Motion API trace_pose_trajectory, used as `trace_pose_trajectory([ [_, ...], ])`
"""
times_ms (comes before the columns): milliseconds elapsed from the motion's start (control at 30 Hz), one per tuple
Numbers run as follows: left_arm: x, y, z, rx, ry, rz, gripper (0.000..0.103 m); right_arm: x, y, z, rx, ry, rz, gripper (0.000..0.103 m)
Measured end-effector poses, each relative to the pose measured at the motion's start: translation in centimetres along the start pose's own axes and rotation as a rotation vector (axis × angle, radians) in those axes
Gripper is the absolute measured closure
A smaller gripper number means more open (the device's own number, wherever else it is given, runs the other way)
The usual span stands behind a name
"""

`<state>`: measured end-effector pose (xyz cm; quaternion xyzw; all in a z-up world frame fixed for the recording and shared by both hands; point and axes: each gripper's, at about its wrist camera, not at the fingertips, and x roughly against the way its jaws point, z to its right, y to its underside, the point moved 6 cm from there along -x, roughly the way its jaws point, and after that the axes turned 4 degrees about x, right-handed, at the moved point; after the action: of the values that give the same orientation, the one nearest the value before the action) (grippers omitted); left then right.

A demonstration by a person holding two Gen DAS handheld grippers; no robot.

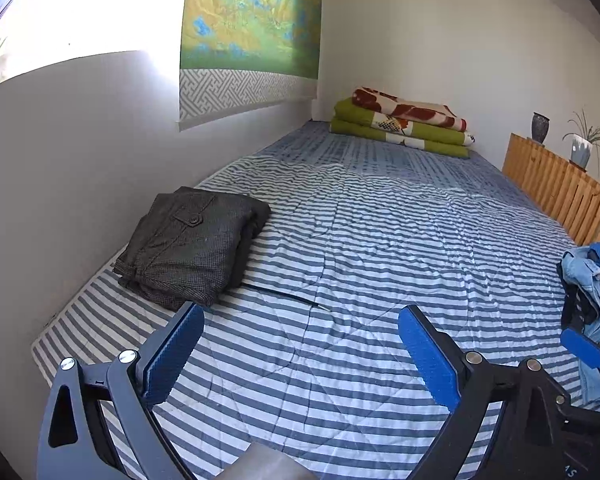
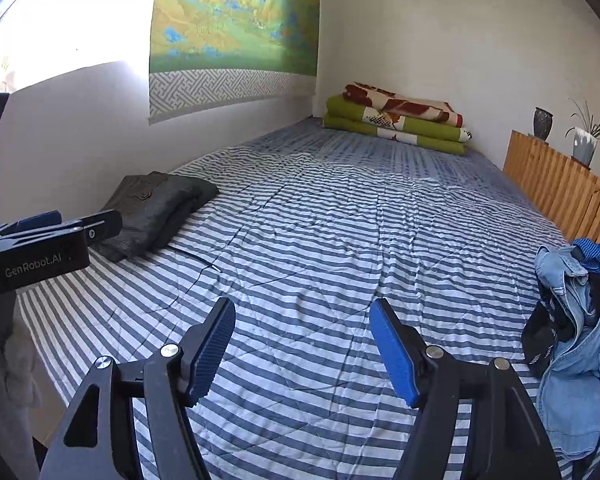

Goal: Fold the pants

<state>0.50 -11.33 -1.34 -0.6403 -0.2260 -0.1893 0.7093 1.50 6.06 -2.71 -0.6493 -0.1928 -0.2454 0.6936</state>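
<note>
While both tongs, left tongs (image 1: pixel 300 344) and right tongs (image 2: pixel 302 346), gape empty, the unfolded jeans pile (image 2: pixel 580 344) lies right of them, nearer the right.

The right gripper (image 2: pixel 302 344) is held with jaws apart above the striped bedspread (image 2: pixel 320 240), nothing between them. Folded dark pants (image 2: pixel 156 212) are seen at left, denim clothes (image 2: pixel 580 320) heaped at the right edge.
</note>
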Motion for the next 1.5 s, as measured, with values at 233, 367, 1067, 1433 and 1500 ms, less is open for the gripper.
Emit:
trace_pose_trajectory([
  [233,0.6,0.3,-0.6,0.002,0.000,-0.005,0.003,0.0,0.5,-0.5,-0.008,-0.009,-0.012,0.037],
  [367,0.6,0.4,-0.7,0.000,0.002,-0.005,0.003,0.1,0.3,-0.4,-0.029,-0.018,-0.007,0.037],
  [1067,-3.3,2.3,1.8,-0.042,0.034,-0.082,0.002,-1.6,1.8,2.9,-0.100,0.013,-0.060,0.036],
  [1433,-4.1,2.7,1.9,-0.043,0.034,-0.092,0.002,-2.2,2.1,3.3,-0.130,0.004,-0.074,0.034],
  [1500,-4.1,2.6,1.9,-0.042,0.034,-0.089,0.002,-2.3,2.2,3.2,-0.132,0.003,-0.077,0.034],
])
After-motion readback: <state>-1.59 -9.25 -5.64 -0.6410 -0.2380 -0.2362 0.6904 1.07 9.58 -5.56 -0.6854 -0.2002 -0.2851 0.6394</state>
